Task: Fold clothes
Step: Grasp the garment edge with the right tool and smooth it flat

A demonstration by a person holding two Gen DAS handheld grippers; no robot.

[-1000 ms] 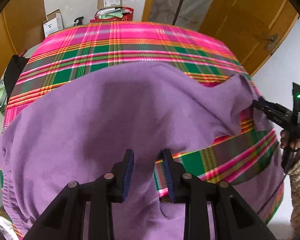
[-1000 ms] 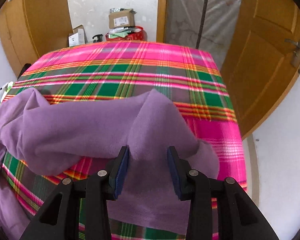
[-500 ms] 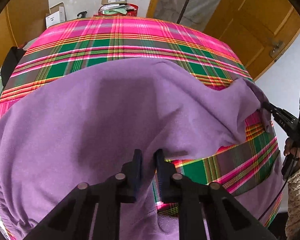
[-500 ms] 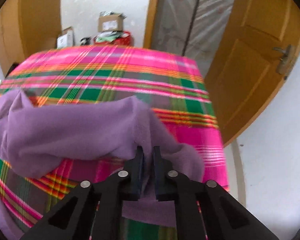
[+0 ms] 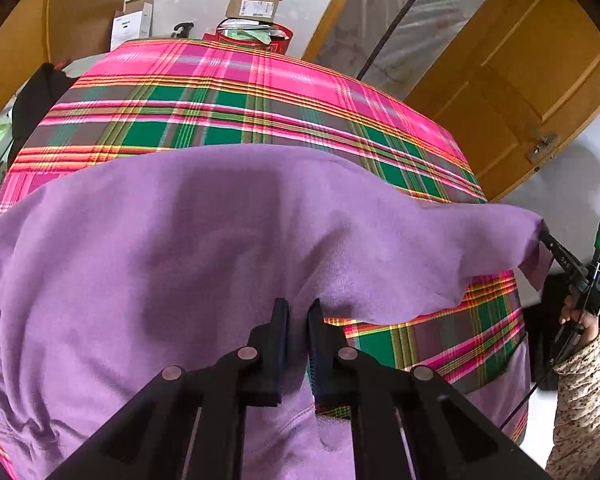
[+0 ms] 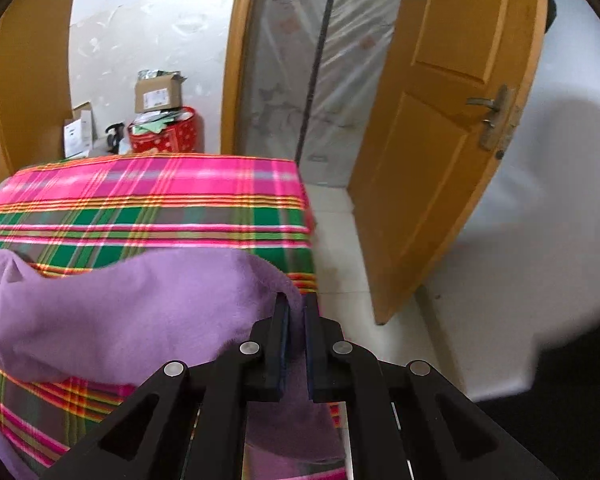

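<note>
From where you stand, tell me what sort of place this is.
Probably a room in a home, used partly for storage: a plaid-covered bed or table, a panelled wooden door with a lever handle, and cardboard boxes stacked over a red tin against the wall.

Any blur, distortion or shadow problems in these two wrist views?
Left wrist view: sharp; fisheye bows the plaid table cover and doors; soft shadow patches on the purple garment. Right wrist view: softer, motion-smeared, especially the door and wall; dark vignette corners in both.
</note>
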